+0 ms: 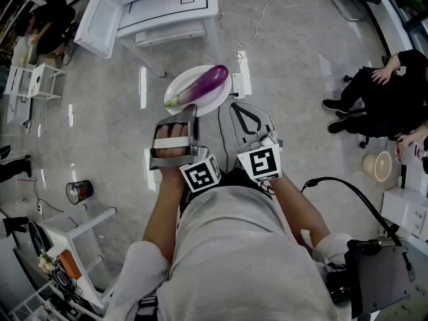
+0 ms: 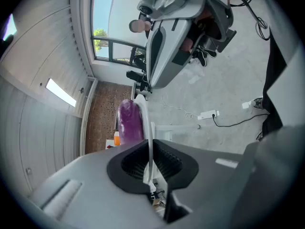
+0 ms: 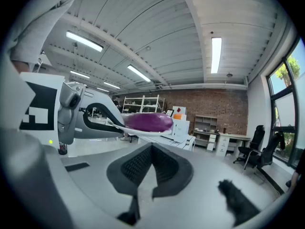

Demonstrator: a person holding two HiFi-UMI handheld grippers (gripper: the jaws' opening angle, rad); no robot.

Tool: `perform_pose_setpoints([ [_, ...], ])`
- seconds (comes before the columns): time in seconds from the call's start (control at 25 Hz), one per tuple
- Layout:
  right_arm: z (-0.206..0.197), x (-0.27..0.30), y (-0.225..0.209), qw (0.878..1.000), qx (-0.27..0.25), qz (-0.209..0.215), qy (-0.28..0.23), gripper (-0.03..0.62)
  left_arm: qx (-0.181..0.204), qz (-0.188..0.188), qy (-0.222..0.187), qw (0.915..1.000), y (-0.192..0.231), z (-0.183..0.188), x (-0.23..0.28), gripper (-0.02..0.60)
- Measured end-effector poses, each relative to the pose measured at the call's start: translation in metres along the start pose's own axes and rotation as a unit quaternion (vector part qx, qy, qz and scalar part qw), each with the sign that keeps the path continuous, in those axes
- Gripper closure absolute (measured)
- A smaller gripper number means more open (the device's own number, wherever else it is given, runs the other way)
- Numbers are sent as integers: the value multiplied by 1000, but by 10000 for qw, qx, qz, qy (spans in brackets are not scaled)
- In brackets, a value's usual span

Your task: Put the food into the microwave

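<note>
Ahead of you stands a white desk [image 1: 167,9], and a white power strip [image 1: 244,79] lies on the floor just off its near right corner. Well past the desk's right edge sits a person in black [image 1: 391,95]. A small dark can [image 1: 79,191] stands far off the near left corner.

- A white round plate [image 1: 215,100] is held up above the glossy grey floor [image 1: 301,52], with a long purple aubergine [image 1: 204,84] lying slantwise across it.
- The left gripper [image 1: 190,111], grey-framed with a hand through its handle, meets the plate's near rim.
- The right gripper [image 1: 238,110] sits just beside the plate's right edge; whether it touches cannot be told.
- A white table [image 1: 167,9] stands beyond the plate, and a white power strip [image 1: 241,75] lies on the floor near it.
- A small reddish tin [image 1: 79,191] stands on the floor at the left.
- A seated person in black [image 1: 388,92] is at the right.
</note>
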State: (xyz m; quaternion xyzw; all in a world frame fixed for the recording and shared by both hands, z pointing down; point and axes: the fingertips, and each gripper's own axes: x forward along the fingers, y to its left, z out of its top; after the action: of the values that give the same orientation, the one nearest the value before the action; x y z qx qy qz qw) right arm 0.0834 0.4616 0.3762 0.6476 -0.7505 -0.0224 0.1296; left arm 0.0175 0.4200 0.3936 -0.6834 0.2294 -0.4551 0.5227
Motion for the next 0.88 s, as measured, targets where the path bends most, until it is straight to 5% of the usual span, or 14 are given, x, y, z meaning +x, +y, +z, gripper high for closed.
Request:
perform_pose_setpoints([
  [0.36,-10,0,-2,9997,225,-27,55,583,22,21,71,10000,0,-2,3,545],
  [0.6,-27,-8,-7,9987,-334,-87,385,583,34,42,190,9998,2,-6,9,546],
  [0.88,-34,12,-12,9981,-308,-35,525,583,30,-11,154,9999,4,-16,32,546],
])
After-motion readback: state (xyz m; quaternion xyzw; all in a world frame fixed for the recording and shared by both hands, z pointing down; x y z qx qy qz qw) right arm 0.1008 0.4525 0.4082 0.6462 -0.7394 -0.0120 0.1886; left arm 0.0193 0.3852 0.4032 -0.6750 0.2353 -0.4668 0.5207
